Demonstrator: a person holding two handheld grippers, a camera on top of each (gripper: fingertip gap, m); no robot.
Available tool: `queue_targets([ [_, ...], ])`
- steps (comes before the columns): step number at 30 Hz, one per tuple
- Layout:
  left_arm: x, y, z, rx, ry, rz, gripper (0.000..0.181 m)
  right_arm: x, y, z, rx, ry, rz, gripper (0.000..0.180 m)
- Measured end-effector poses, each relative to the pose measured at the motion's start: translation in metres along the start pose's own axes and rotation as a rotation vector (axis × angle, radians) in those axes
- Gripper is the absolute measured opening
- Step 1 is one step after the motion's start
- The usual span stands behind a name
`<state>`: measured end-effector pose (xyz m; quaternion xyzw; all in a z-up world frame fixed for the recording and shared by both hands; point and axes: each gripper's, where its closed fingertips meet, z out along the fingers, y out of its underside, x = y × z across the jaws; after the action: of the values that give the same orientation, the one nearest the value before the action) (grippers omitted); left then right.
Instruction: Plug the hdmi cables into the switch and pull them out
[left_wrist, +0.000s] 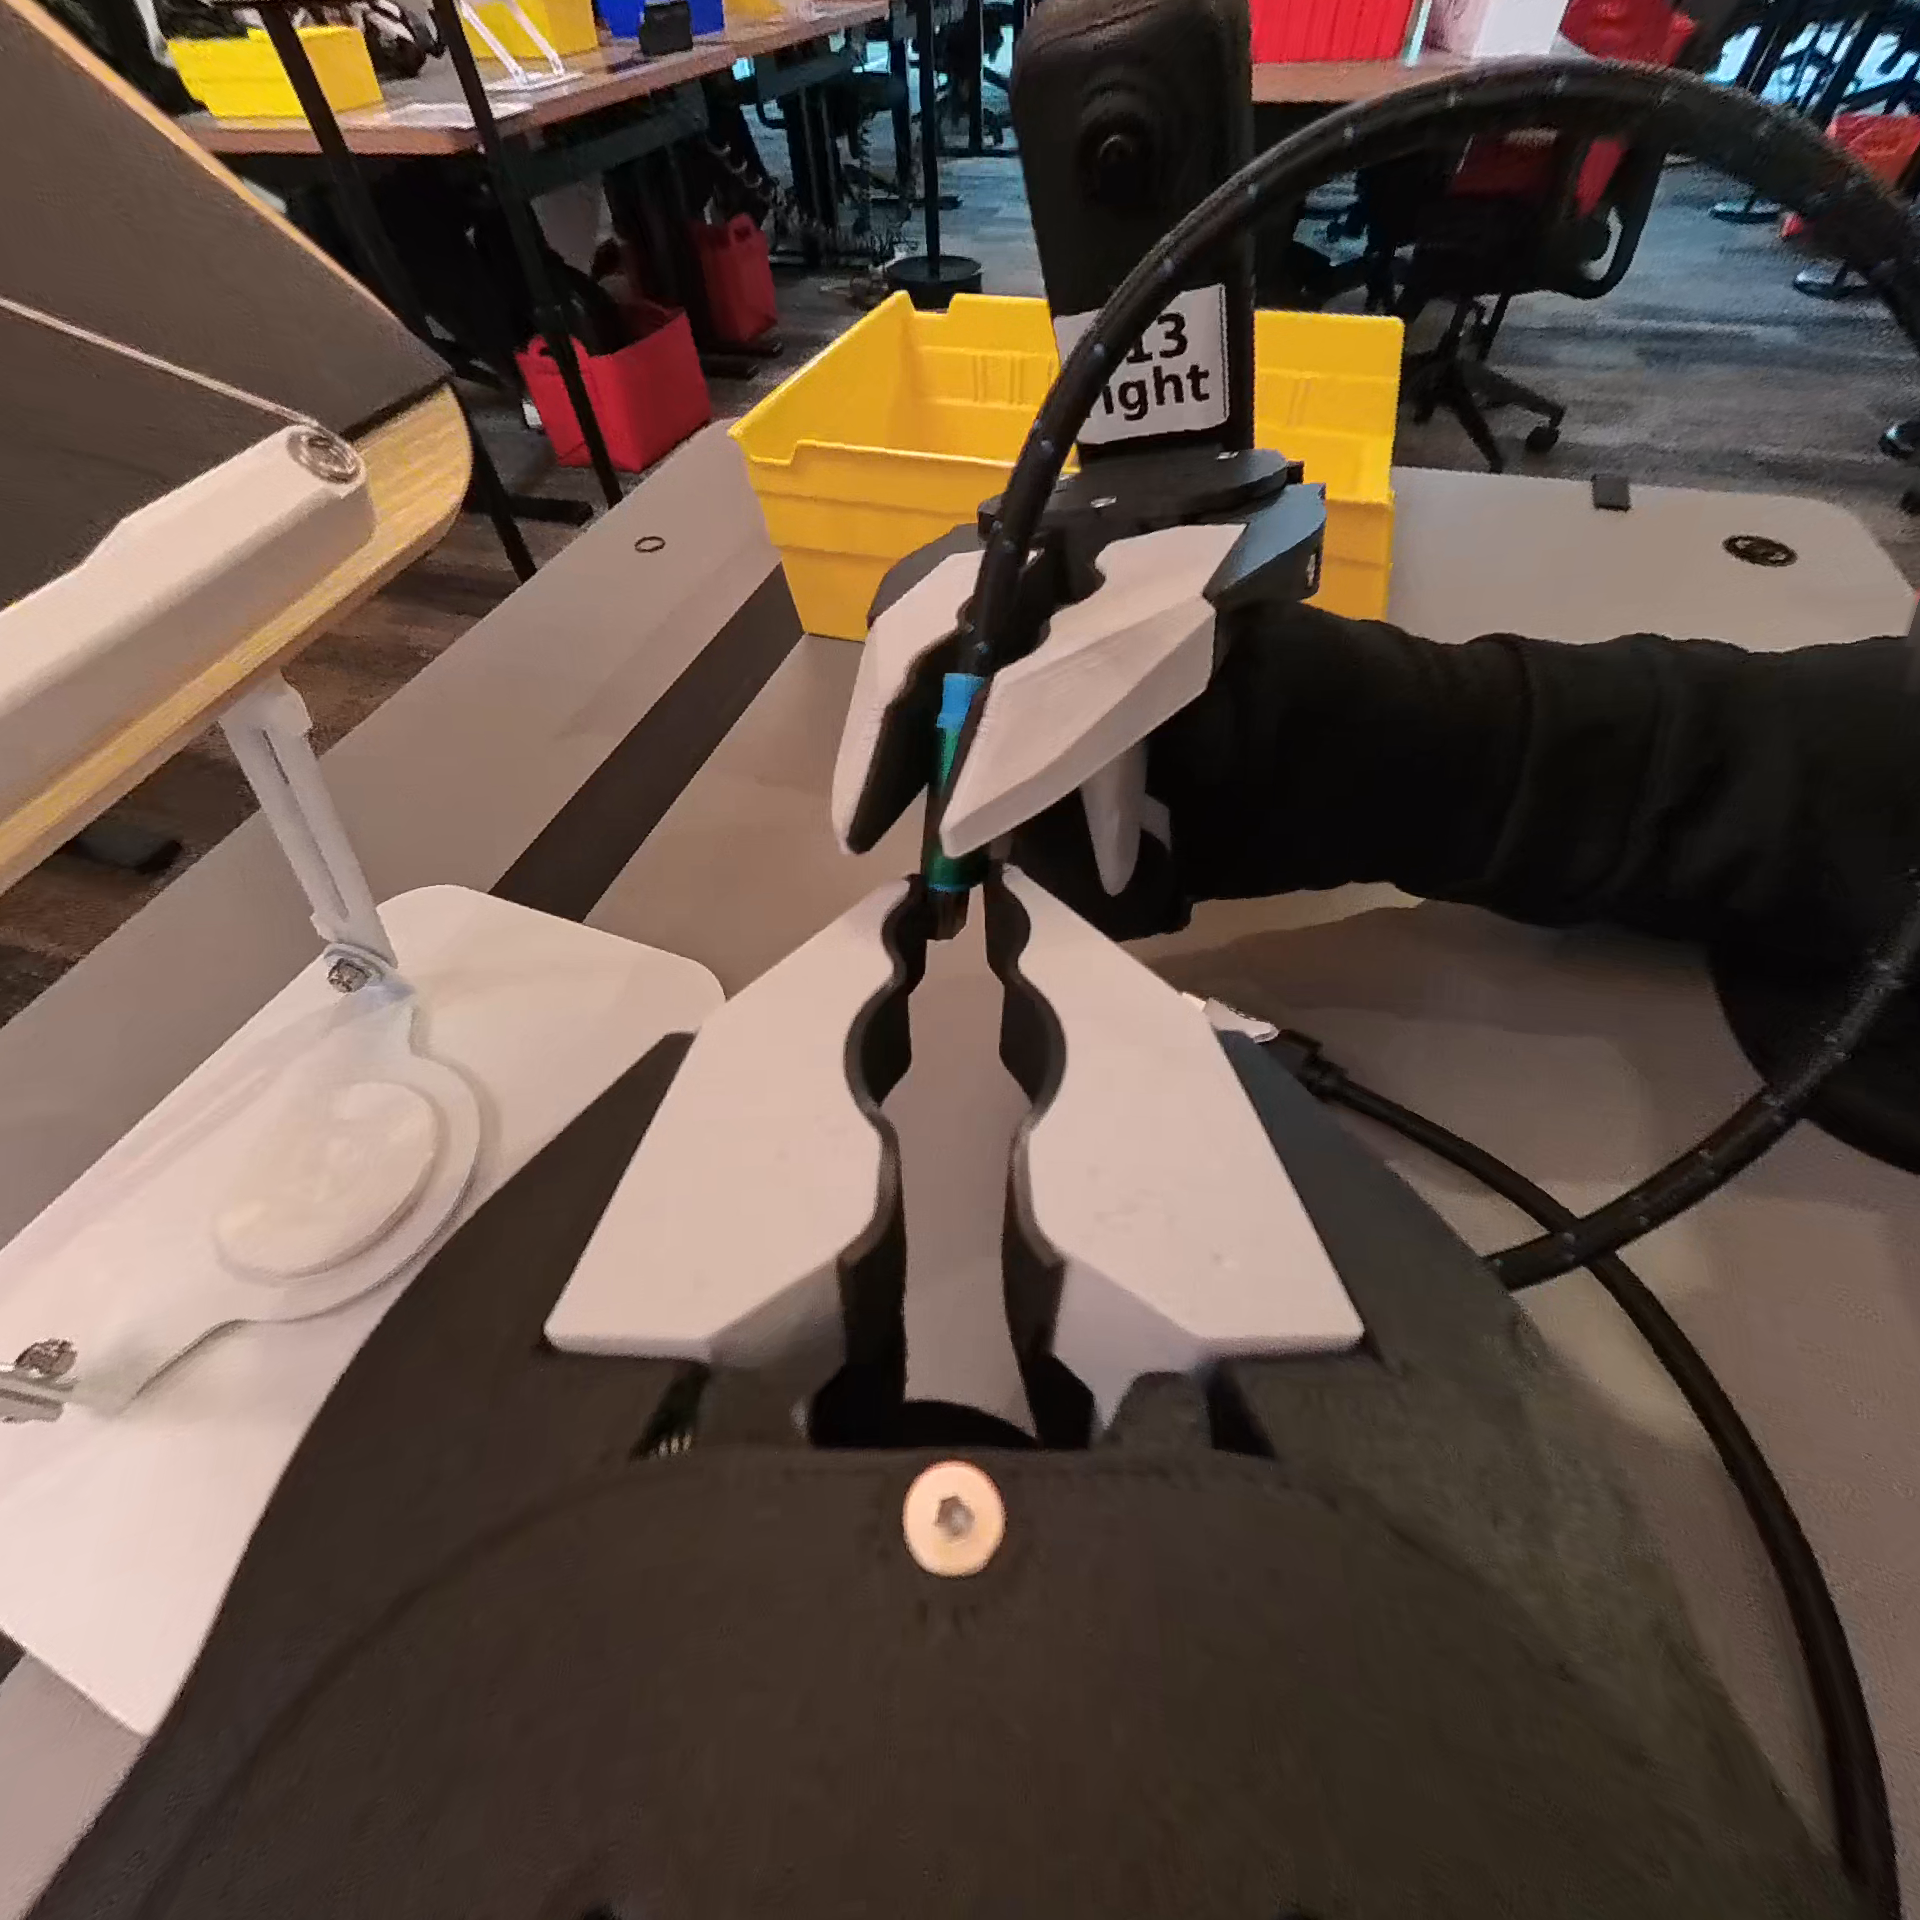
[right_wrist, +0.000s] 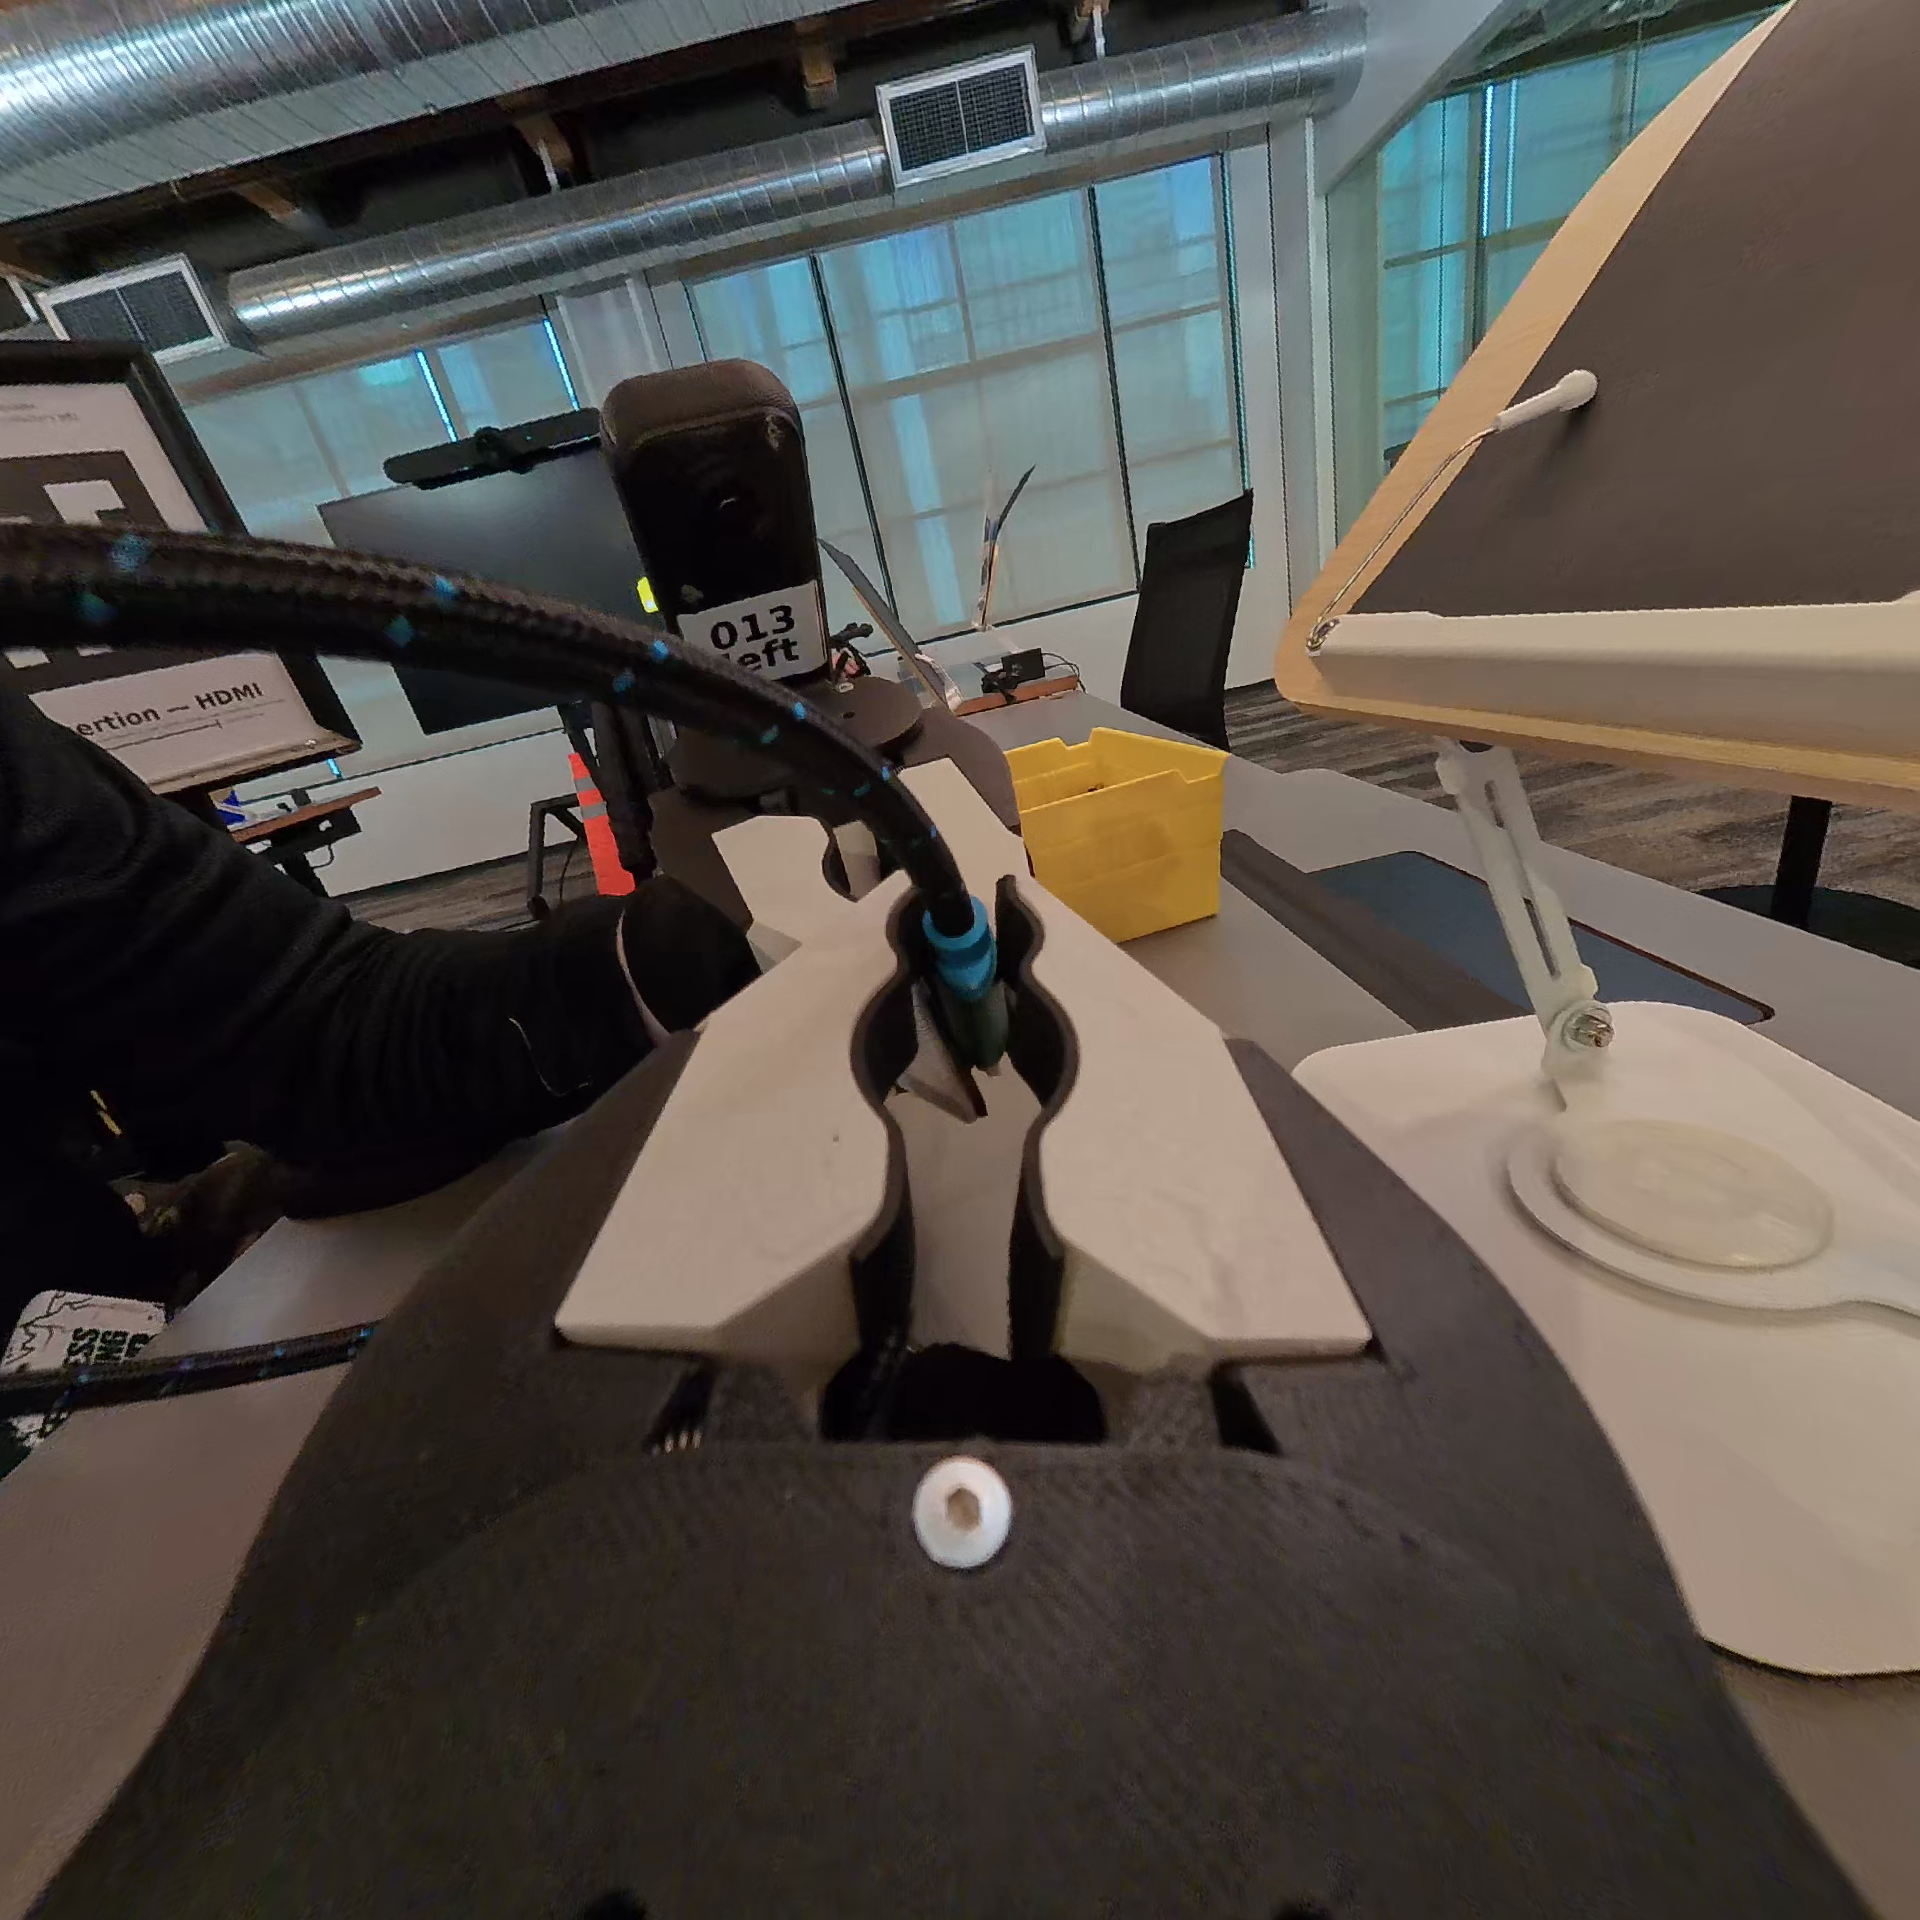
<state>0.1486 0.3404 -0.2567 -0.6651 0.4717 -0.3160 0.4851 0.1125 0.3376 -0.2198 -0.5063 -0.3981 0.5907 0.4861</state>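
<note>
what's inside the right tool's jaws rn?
The blue-collared HDMI plug of the braided cable, clamped between the right tool fingers. The plug's metal tip is partly covered; no switch is visible.

Yellow bin (left_wrist: 914, 488) at far edge of grey table (left_wrist: 644, 665); white stand base (left_wrist: 343, 1122) nearby, propping tilted wood-edged board (right_wrist: 1621, 436); orange cone (right_wrist: 592, 831) beyond.

Grippers tip to tip, facing each other.
Right gripper (left_wrist: 940, 831) pitched downward, white fingers (left_wrist: 1081, 696) clamped together, gripped by black-gloved hand (left_wrist: 1351, 769). Left gripper (left_wrist: 951, 914) level, jaws narrowly parted at the tips, directly below the right one's tips.
</note>
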Motion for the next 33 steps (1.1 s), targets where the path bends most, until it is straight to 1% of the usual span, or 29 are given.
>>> queue_targets([
  [3, -0.001, 0.002, 0.001, -0.013, -0.009, 0.009, 0.008, 0.0, 0.001, 0.001, -0.019, 0.0, -0.006, 0.011],
  [7, -0.008, 0.005, -0.003, -0.028, -0.045, 0.024, 0.007, 0.008, -0.004, -0.006, 0.004, 0.026, 0.032, 0.027],
  [9, -0.017, 0.003, -0.009, -0.026, -0.103, 0.056, 0.007, 0.013, -0.006, -0.012, 0.005, 0.049, 0.037, 0.033],
  [15, -0.05, -0.001, -0.033, -0.081, -0.325, 0.219, 0.007, 0.041, -0.013, -0.04, 0.012, 0.184, 0.054, 0.035],
  [20, -0.079, 0.009, -0.05, -0.179, -0.51, 0.333, 0.007, 0.057, -0.043, -0.074, 0.158, 0.289, 0.05, 0.036],
  [24, -0.092, 0.017, -0.054, -0.262, -0.618, 0.43, 0.007, 0.04, -0.071, -0.087, 0.276, 0.249, -0.037, 0.034],
  [25, -0.094, 0.019, -0.055, -0.284, -0.642, 0.455, 0.007, 0.032, -0.075, -0.086, 0.285, 0.217, -0.058, 0.033],
  [27, -0.096, 0.02, -0.053, -0.312, -0.673, 0.503, 0.007, 0.011, -0.08, -0.078, 0.287, 0.119, -0.104, 0.027],
  [30, -0.095, 0.021, -0.051, -0.352, -0.712, 0.582, 0.007, -0.013, -0.072, -0.057, 0.212, 0.007, -0.137, 0.027],
  [31, -0.094, 0.02, -0.05, -0.36, -0.719, 0.608, 0.006, -0.013, -0.066, -0.049, 0.171, 0.014, -0.144, 0.027],
  [33, -0.092, 0.02, -0.048, -0.39, -0.739, 0.666, 0.005, -0.007, -0.051, -0.033, 0.074, 0.073, -0.175, 0.033],
])
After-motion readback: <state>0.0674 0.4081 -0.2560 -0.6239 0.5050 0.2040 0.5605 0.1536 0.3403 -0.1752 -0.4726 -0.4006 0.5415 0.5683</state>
